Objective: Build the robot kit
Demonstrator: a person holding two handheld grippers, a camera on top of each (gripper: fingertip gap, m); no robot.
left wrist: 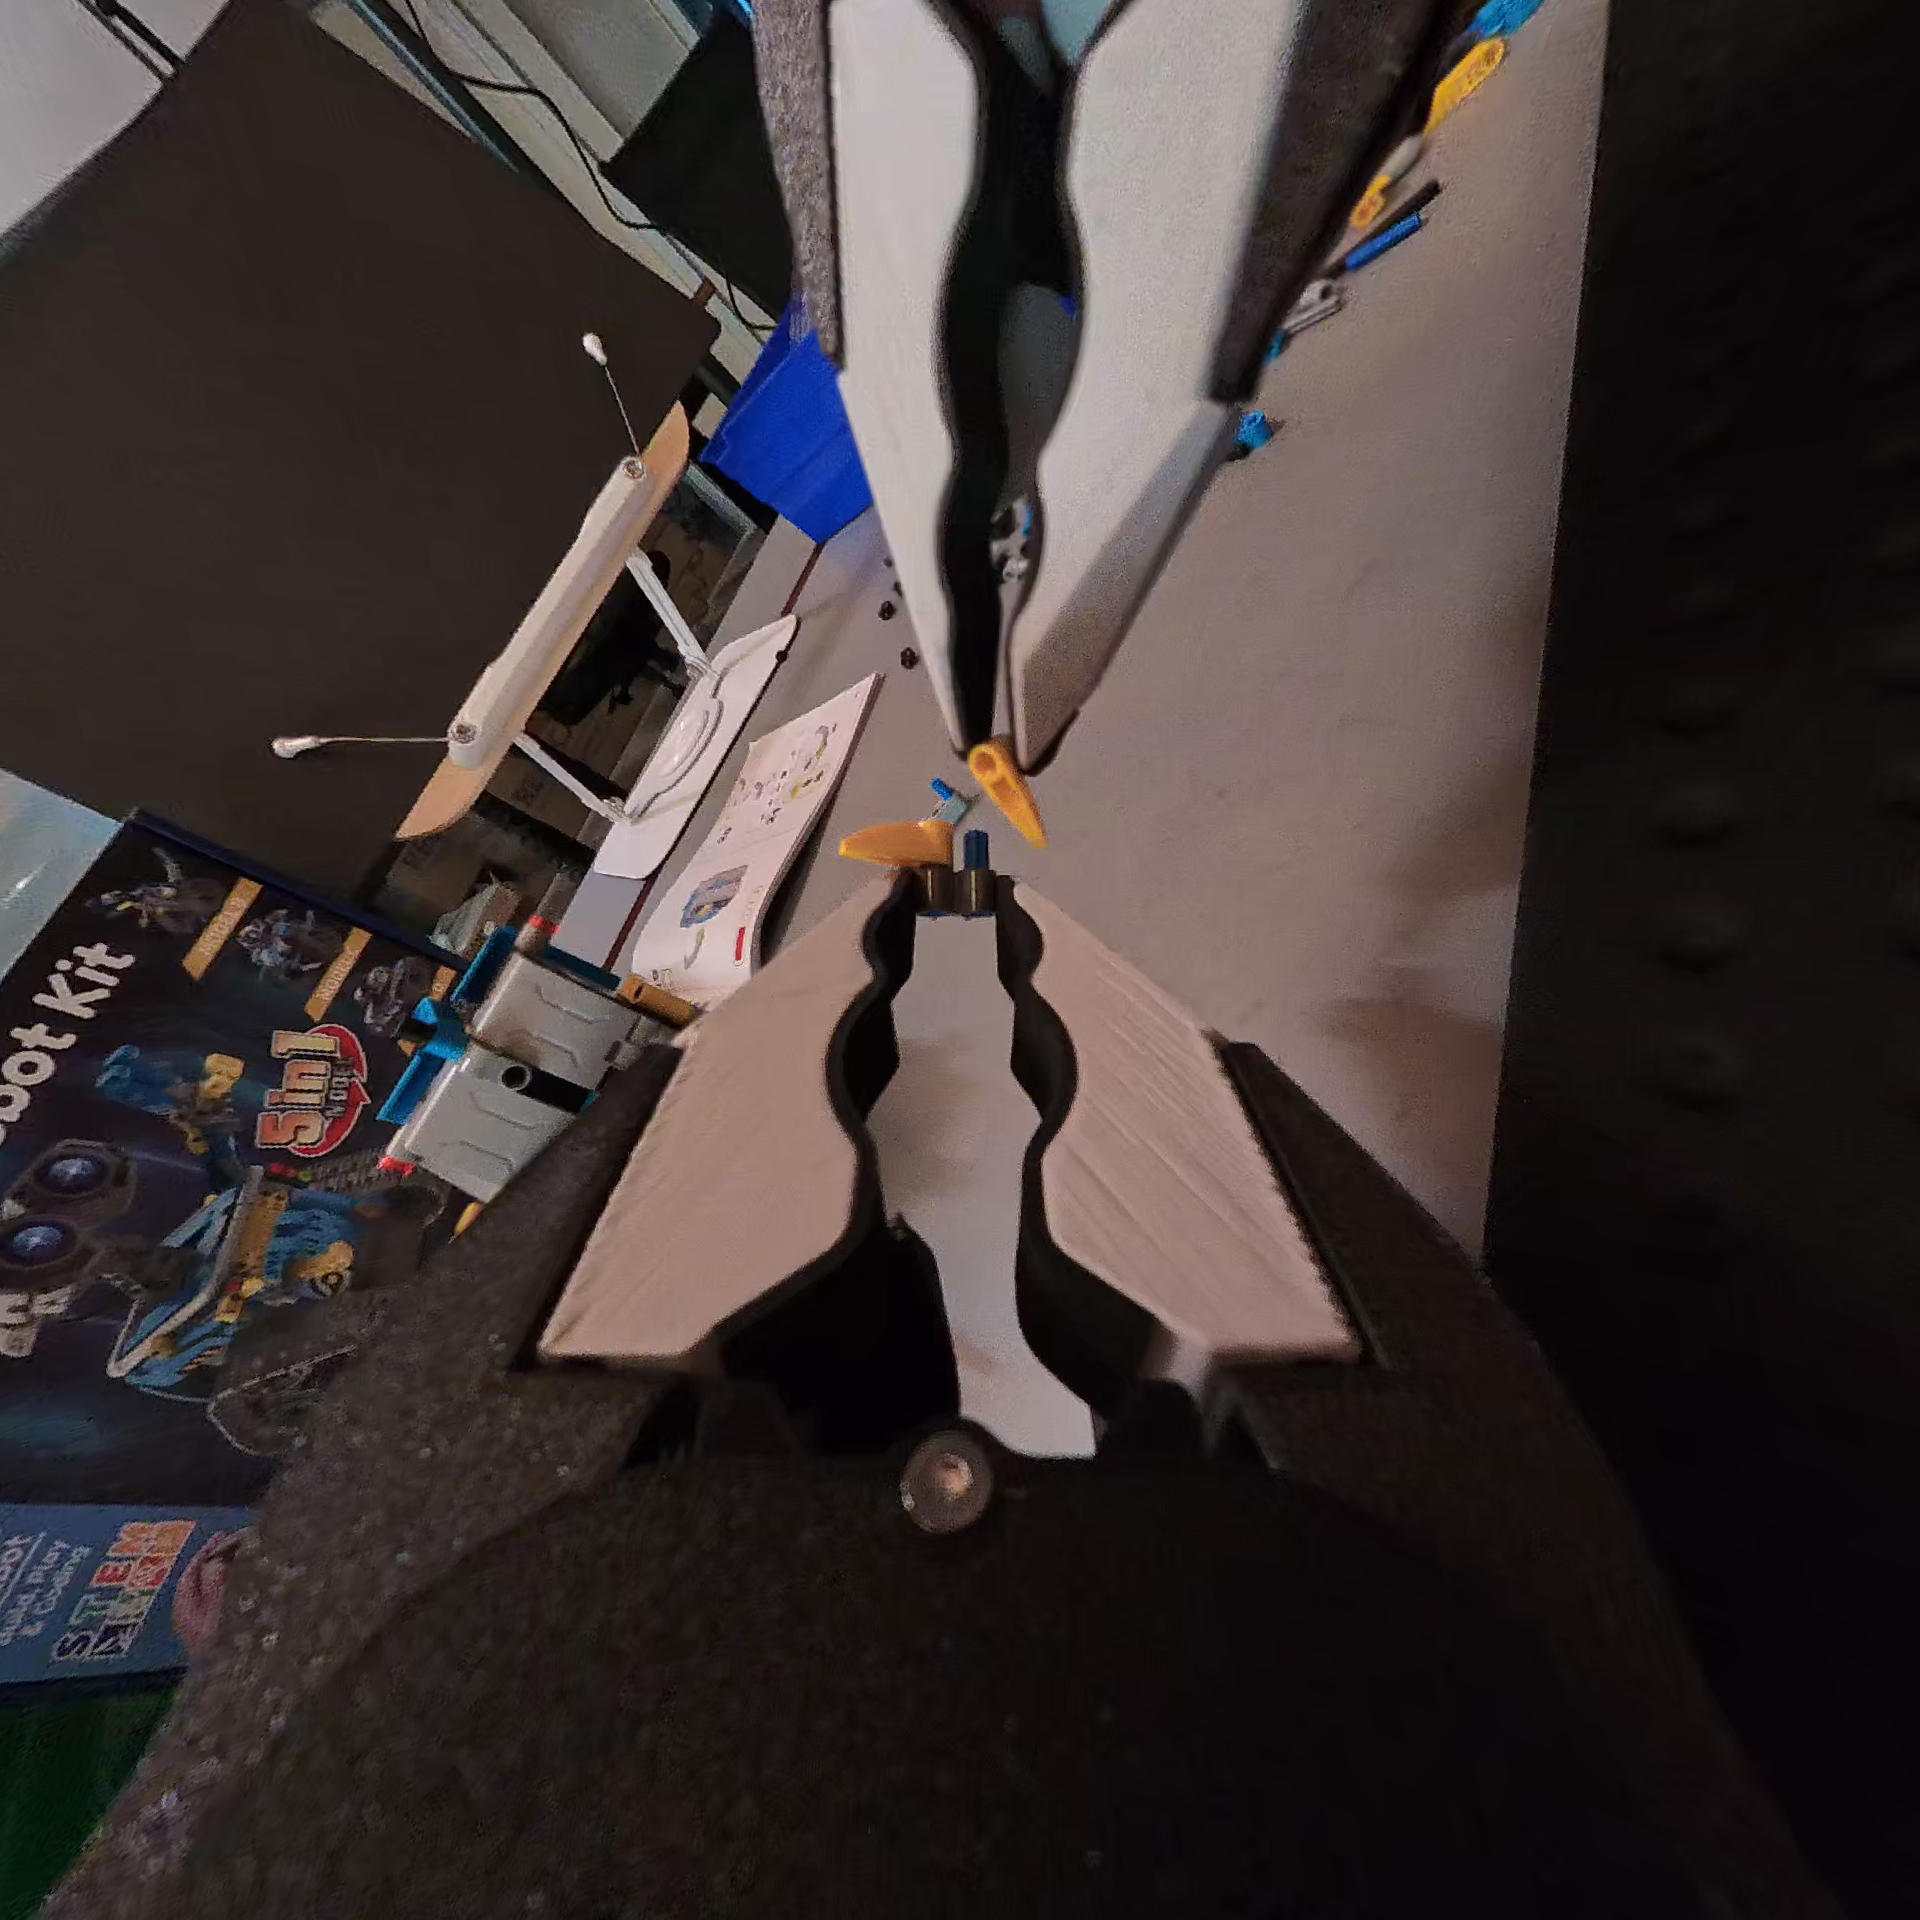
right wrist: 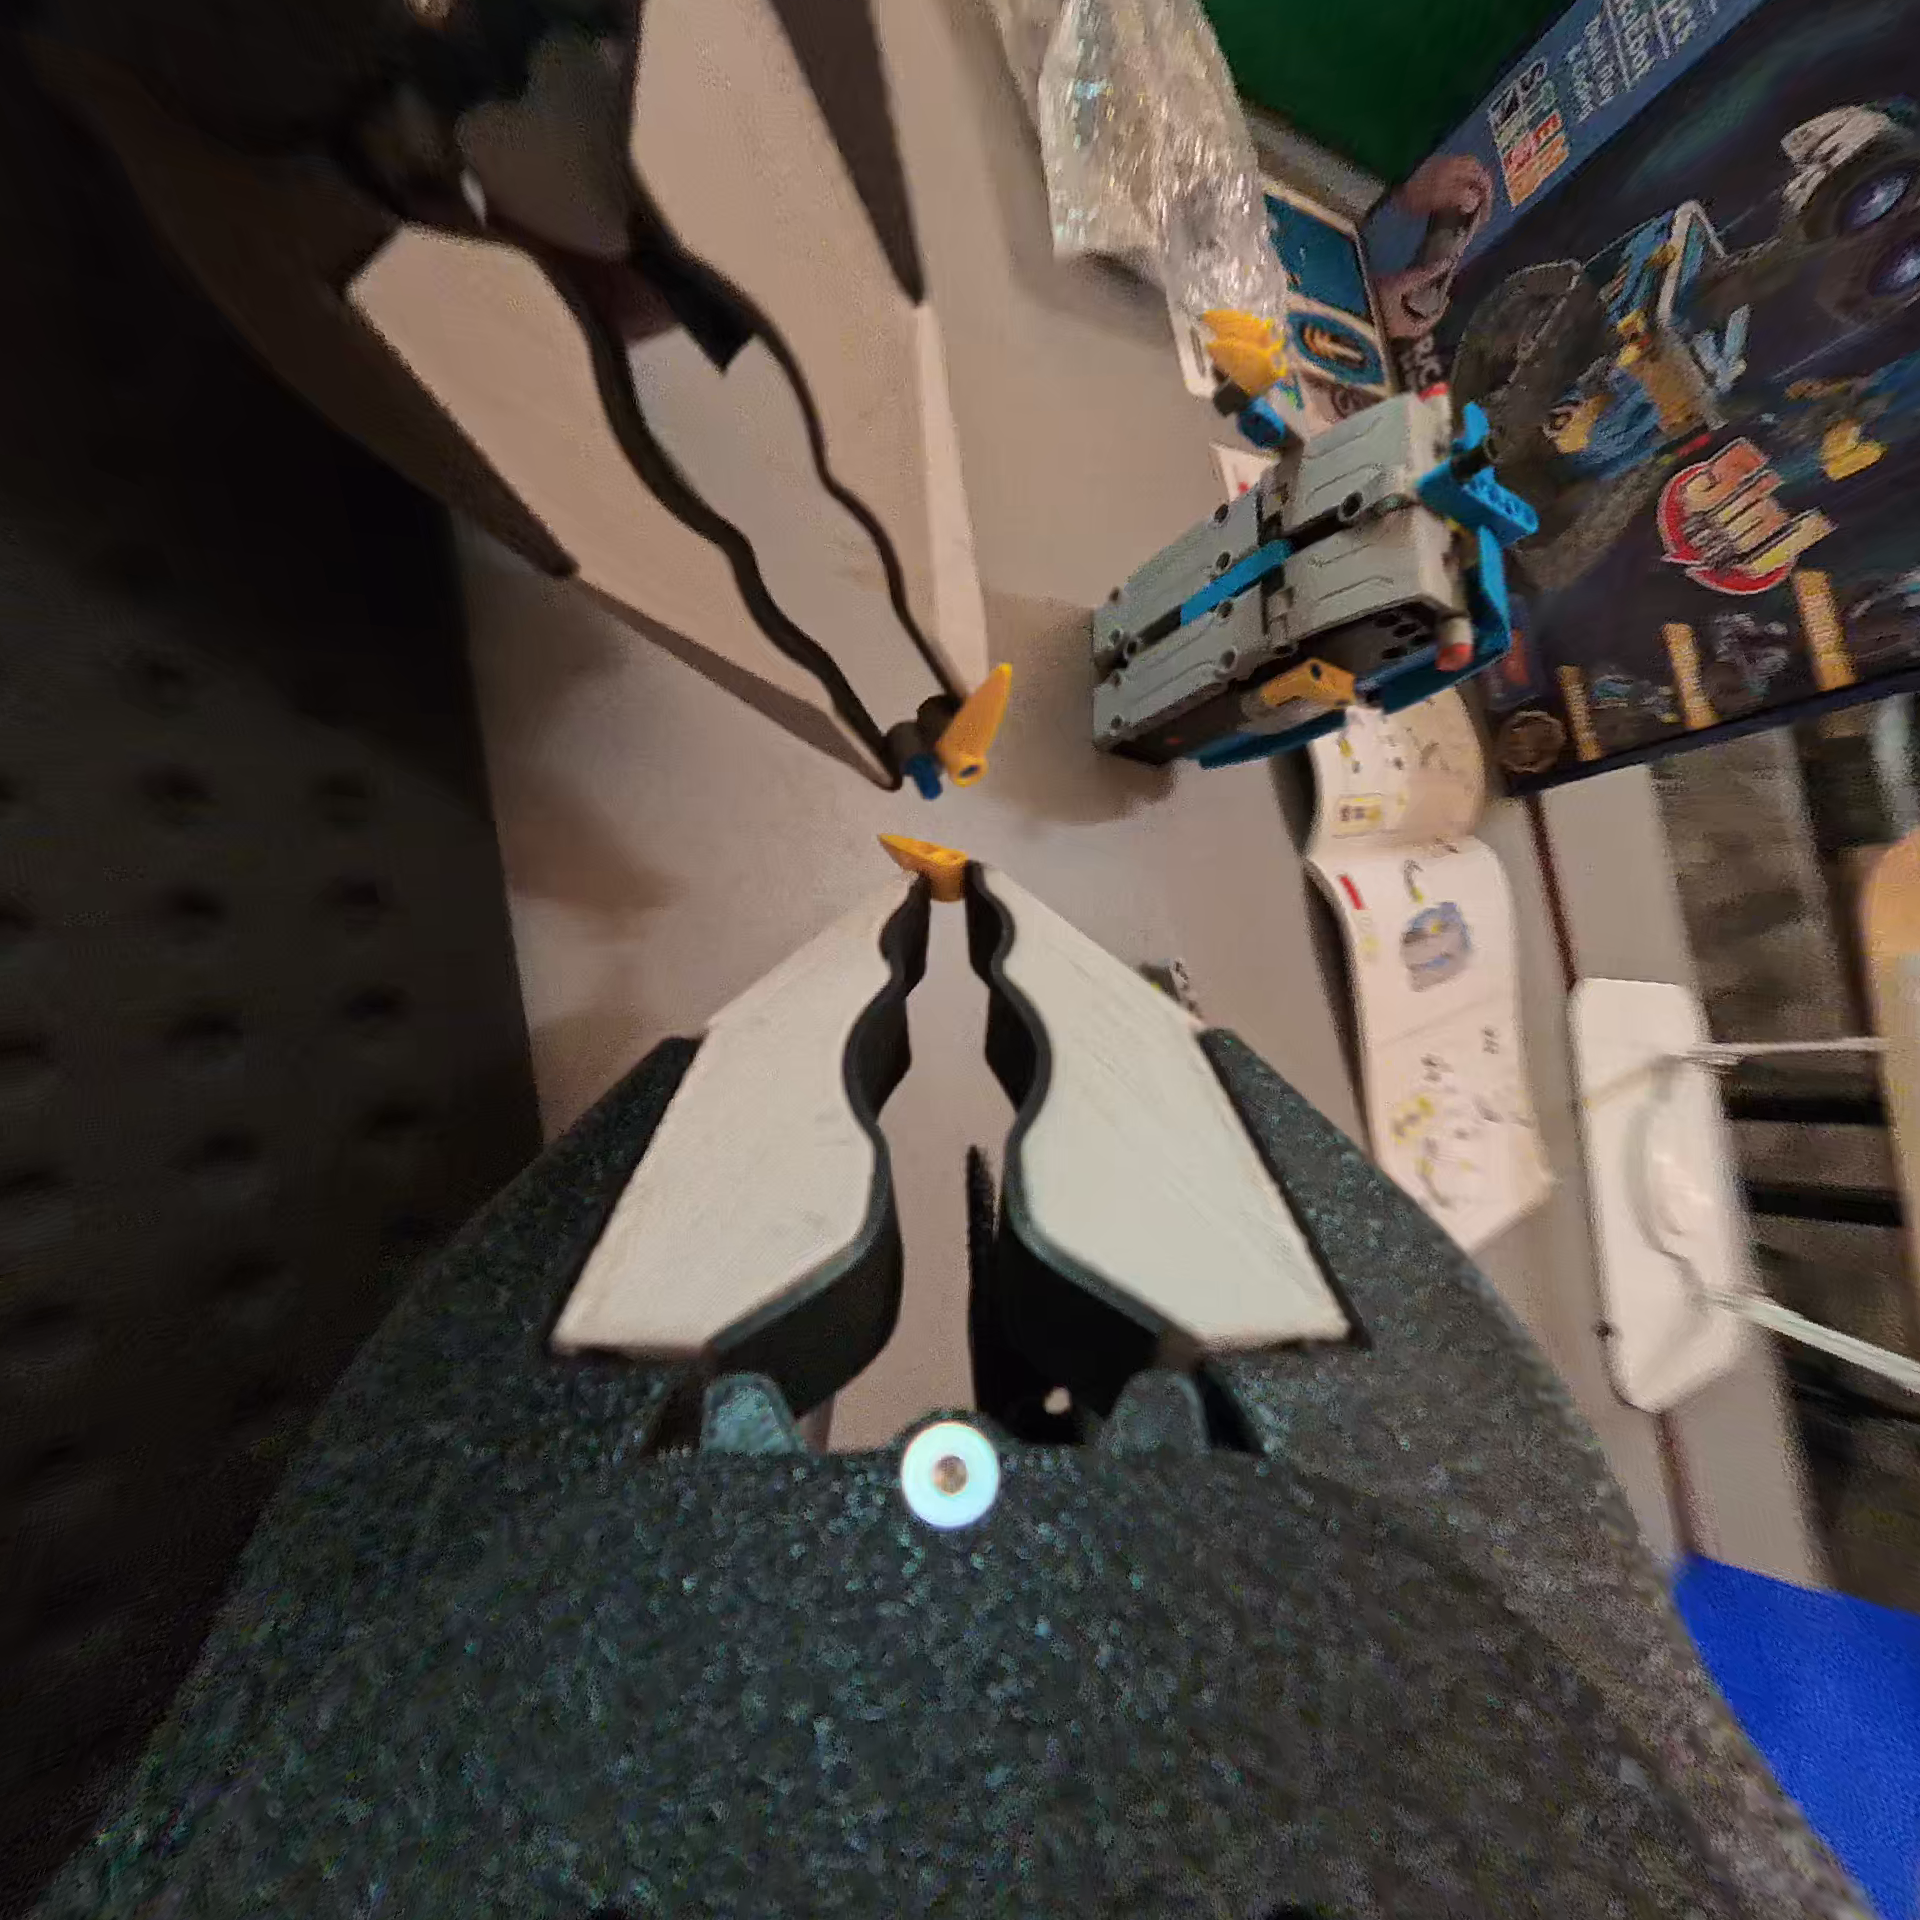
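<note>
My left gripper (left wrist: 956,896) is shut on a small black connector (left wrist: 958,889) that carries a blue pin (left wrist: 975,847) and a yellow claw piece (left wrist: 899,842). My right gripper (right wrist: 943,883) is shut on a second yellow claw piece (right wrist: 925,854). The two grippers face each other tip to tip above the grey table (left wrist: 1299,675), with a small gap between the held parts. The right gripper (left wrist: 995,743) enters the left wrist view from the top with its claw (left wrist: 1006,790). The left gripper (right wrist: 914,764) shows at upper left in the right wrist view with its claw (right wrist: 975,727).
A grey and blue block assembly (right wrist: 1278,582) lies beside the kit box (right wrist: 1714,364). An open instruction booklet (right wrist: 1434,1039), a white stand base (left wrist: 707,717) and a blue bin (left wrist: 790,416) are nearby. Loose small parts (left wrist: 1382,218) lie farther off. A dark panel (left wrist: 260,416) stands behind. The grippers are tip to tip, or close to it.
</note>
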